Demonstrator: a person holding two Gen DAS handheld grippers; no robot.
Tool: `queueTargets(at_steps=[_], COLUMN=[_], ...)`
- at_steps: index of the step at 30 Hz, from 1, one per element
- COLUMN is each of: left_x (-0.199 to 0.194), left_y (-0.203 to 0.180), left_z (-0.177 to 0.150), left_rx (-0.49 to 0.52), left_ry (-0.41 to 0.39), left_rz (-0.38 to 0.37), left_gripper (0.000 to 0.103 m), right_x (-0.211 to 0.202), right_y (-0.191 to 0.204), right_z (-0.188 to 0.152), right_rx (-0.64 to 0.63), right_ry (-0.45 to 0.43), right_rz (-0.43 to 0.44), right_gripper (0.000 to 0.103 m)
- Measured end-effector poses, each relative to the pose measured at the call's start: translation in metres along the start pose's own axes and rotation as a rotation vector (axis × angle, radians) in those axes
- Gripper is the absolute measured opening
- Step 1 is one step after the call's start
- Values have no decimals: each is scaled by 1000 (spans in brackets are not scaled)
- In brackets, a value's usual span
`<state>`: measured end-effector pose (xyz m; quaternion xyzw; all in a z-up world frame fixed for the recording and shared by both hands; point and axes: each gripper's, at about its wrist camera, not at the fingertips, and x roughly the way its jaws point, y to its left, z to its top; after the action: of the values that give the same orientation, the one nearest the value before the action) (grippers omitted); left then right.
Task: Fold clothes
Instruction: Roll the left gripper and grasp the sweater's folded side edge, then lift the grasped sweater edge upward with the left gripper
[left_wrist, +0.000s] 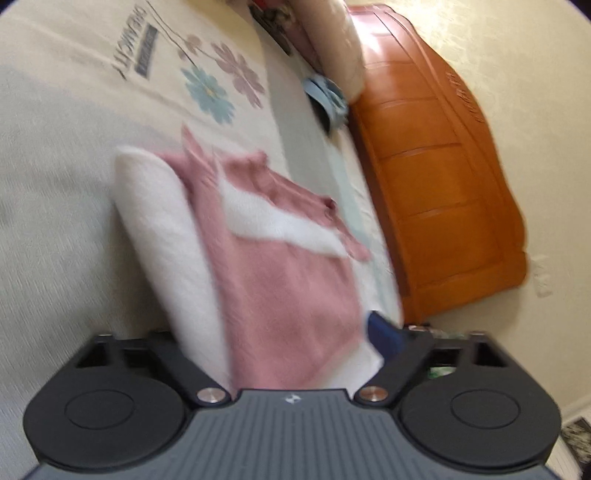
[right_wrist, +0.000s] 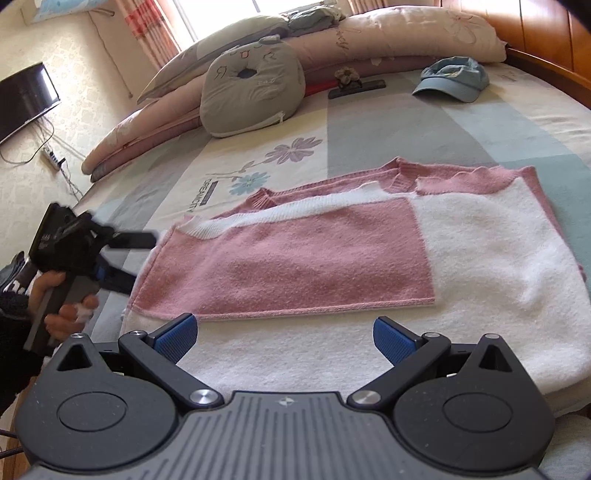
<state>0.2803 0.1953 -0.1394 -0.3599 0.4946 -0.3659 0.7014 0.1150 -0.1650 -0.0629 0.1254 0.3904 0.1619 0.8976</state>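
Left wrist view first: nearest the camera is the left gripper (left_wrist: 295, 332) itself, and the pink and white sweater (left_wrist: 273, 258) runs right up between its fingers. One blue pad (left_wrist: 382, 334) shows at the right, touching the sweater's edge; the other finger is hidden by the knit and everything's blurry, so I can't tell if it's actually pinching. The sweater lies on the bed (left_wrist: 55, 184), with the orange wooden headboard (left_wrist: 443, 166) on the right.

Right wrist view: the right gripper (right_wrist: 284, 338) sits nearest, fingers spread wide with nothing between them, over the near white edge of the sweater. The sweater lies flat, partly folded, mid-bed. At the left edge a hand (right_wrist: 62, 306) holds the left gripper at the sweater's left end. Far back there's a grey cushion (right_wrist: 251, 92) and a blue cap (right_wrist: 452, 79).
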Motion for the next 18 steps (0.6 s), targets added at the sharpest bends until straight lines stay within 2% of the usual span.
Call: queueTargets(at_steps=[1,2,3,4,6,9,11,12,13,18], left_x=[1,2,3,2,3,9,14,18,20,21], left_y=[3,6,9,10,7,6,7,9,9,10], left_z=[2,4,7,5,-2,-5,-2,1,2,-2], left_rx=[-15,-31,-46,-60,-53,-34,-52,-78,-84,-85], left_ry=[-9,-18,-27,-10,57,51,43,37,41,19], left_rz=[13,25,38,20,5,20,45,65,89,118], left_gripper=[50,46,45,47,50,50,40,30,24,19], right_x=[0,0,-1,-2,-4,-6,-3,-1,1,-3], right_y=[1,1,2,2,2,1,1,1,2,0], right_z=[-1,-1,-1,-1,0,1,1,1,0,1], right_rx=[-4,-4,-4,-4,-6,2,6,5,3,-5], right_ry=[2,3,2,0,-8,-16,-9,-4,1,-19], right_rz=[2,4,5,7,6,15,22,25,27,42], right_gripper=[103,103,103,103,103,103,103,103,103,103])
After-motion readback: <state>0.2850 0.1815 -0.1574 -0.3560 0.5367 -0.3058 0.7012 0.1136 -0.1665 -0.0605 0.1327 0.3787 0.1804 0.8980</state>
